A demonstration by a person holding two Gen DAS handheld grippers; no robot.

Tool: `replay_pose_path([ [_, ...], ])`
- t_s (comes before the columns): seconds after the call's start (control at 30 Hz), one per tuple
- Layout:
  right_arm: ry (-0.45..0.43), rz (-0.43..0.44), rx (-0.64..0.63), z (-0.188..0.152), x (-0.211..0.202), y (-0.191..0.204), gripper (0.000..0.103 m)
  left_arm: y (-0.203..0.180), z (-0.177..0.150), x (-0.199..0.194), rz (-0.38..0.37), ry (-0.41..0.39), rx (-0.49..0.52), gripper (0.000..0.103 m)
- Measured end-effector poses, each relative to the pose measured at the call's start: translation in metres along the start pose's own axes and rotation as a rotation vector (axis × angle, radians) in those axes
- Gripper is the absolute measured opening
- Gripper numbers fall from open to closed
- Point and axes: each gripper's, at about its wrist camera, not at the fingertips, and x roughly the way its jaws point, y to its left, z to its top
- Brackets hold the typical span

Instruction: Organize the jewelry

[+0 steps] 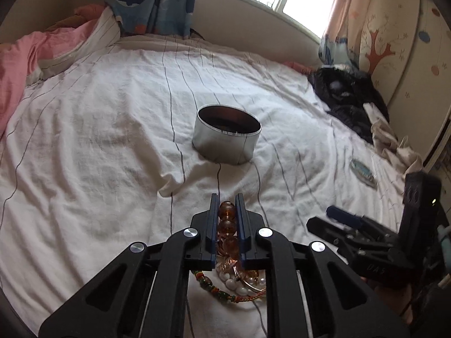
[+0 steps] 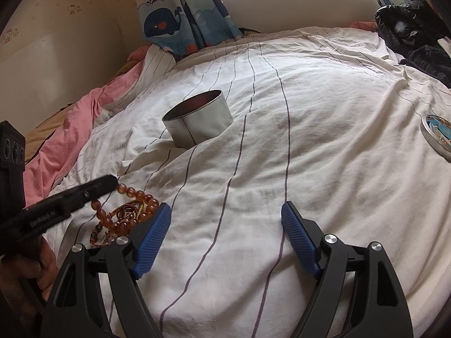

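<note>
Left wrist: jaws tight on amber bracelet [image 1: 227,226]

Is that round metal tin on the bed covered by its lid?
No: the round metal tin stands open on the bed sheet, its dark inside showing, while a lid lies apart on the sheet.

We see our right gripper [image 2: 227,214] over the white striped bed sheet [image 2: 310,140], its blue pads wide apart with nothing between them. On the left, our left gripper [image 2: 111,182] pinches a string of amber beads [image 2: 132,193] above a small pile of jewelry [image 2: 124,219]. A round tin [image 2: 197,124] sits farther back, and its lid [image 2: 437,135] lies far right.
</note>
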Motion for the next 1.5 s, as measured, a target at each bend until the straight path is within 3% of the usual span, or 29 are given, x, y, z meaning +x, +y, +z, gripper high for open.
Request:
replay_pose_path([
  [0.1, -0.017, 0.009, -0.002, 0.0, -0.003, 0.002, 0.077, 0.018, 0.005, -0.012, 0.081, -0.054, -0.061, 0.011],
  [0.2, -0.045, 0.028, -0.039, 0.002, -0.01, 0.01, 0.077, 0.052, -0.001, -0.006, 0.175, -0.017, -0.185, 0.011],
  [0.3, -0.033, 0.097, -0.102, 0.007, -0.009, 0.028, 0.077, 0.073, -0.008, -0.001, 0.194, 0.012, -0.28, 0.011],
  [0.4, 0.007, 0.18, -0.151, 0.015, 0.0, 0.043, 0.076, 0.072, -0.009, 0.004, 0.213, 0.022, -0.266, 0.011],
  [0.53, 0.135, 0.251, -0.199, 0.03, 0.029, 0.058, 0.051, 0.075, -0.013, 0.009, 0.212, 0.04, -0.281, 0.013],
  [0.63, 0.248, 0.308, -0.182, 0.036, 0.055, 0.06, 0.041, 0.076, -0.014, 0.01, 0.209, 0.046, -0.287, 0.014],
  [0.77, 0.36, 0.354, -0.189, 0.036, 0.079, 0.067, 0.034, 0.073, -0.013, 0.013, 0.205, 0.051, -0.281, 0.019],
  [0.8, 0.377, 0.353, -0.198, 0.035, 0.083, 0.07, 0.03, 0.073, -0.013, 0.014, 0.203, 0.051, -0.28, 0.021],
  [0.83, 0.384, 0.353, -0.206, 0.034, 0.085, 0.072, 0.018, 0.071, -0.013, 0.014, 0.203, 0.051, -0.278, 0.022],
  [0.93, 0.358, 0.362, -0.201, 0.034, 0.081, 0.073, 0.005, 0.071, -0.013, 0.015, 0.202, 0.052, -0.275, 0.023],
  [1.3, 0.154, 0.455, -0.103, 0.042, 0.011, 0.058, 0.004, 0.063, -0.015, 0.019, 0.198, 0.066, -0.236, 0.036],
  [1.5, 0.101, 0.265, 0.003, 0.047, 0.006, 0.005, 0.004, 0.054, -0.017, 0.019, 0.209, 0.08, -0.185, 0.046],
])
